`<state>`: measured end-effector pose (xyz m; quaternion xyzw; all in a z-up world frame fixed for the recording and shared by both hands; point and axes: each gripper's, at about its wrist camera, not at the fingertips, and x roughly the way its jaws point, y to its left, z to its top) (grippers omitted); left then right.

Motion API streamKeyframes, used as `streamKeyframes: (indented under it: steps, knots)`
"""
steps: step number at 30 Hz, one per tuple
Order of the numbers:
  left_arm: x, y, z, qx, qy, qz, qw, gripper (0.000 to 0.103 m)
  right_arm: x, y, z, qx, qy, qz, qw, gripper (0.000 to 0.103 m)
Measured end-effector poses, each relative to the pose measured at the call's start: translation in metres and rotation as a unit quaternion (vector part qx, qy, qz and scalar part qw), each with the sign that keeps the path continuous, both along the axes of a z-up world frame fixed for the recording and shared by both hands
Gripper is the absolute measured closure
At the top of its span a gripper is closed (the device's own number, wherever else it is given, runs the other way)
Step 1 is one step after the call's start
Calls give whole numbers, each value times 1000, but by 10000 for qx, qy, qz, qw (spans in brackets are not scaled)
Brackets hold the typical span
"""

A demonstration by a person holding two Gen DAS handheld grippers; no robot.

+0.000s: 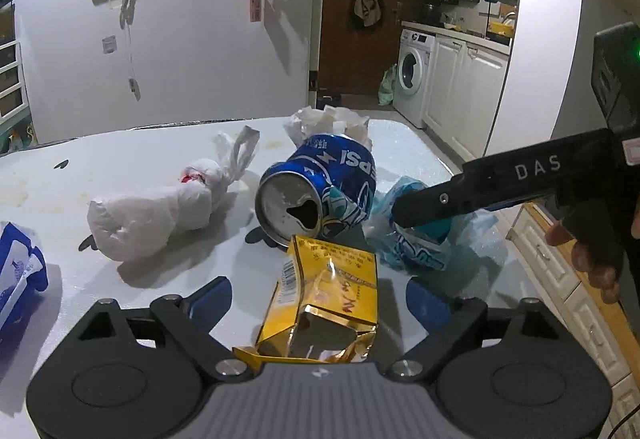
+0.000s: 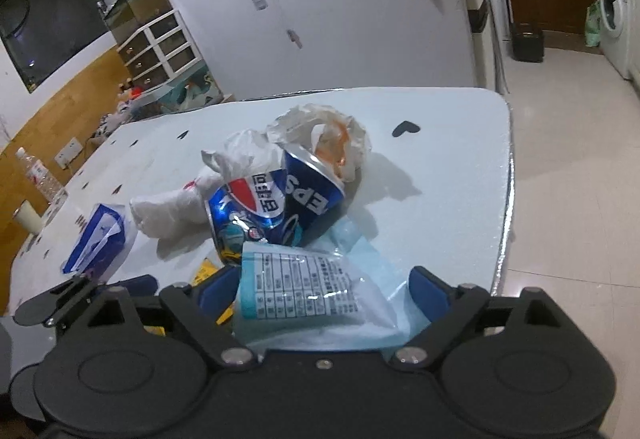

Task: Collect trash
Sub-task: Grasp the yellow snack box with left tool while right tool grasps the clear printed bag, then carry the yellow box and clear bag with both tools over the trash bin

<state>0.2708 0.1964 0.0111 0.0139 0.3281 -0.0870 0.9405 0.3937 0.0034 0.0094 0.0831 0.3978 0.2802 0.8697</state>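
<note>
On the white table, a crushed blue can lies sideways.

A crushed blue Pepsi can lies on its side in the middle of the white bench, its opened top turned toward the near edge. Just in front of it lies a torn yellow and gold foil packet, wrinkled and open. To the right of the can, touching it, is a light blue plastic wrapper with a printed table on it. To the left lies a knotted white plastic bag, stretched along the bench. Behind the can, toward the far edge, sits a crumpled white tissue. Near the left edge is a blue and white tissue pack.
</note>
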Motion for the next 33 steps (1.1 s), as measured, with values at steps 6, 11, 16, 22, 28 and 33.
streamKeyframes:
  steps: [6, 11, 16, 22, 28, 33]
  knots:
    - [2, -8, -6, 158, 100, -23, 9998, 16, -10, -2, 0, 54, -24, 220, 9997, 24]
    - [3, -10, -10, 236, 176, -13, 9996, 20, -23, -5, -2, 98, -93, 461, 9988, 31]
    - [6, -8, -12, 261, 262, 22, 9993, 29, -35, -10, -1, 116, -210, 480, 9986, 39]
    - [5, -7, -13, 219, 244, -18, 9995, 42, -46, -16, 2, 175, -380, 398, 9983, 46]
    - [-1, -6, -7, 179, 99, 103, 9997, 44, -59, -19, 11, -47, -810, 275, 9963, 48]
    - [-10, -12, 4, 74, -113, 199, 9997, 44, -71, -22, 17, -241, -1159, 175, 9928, 49]
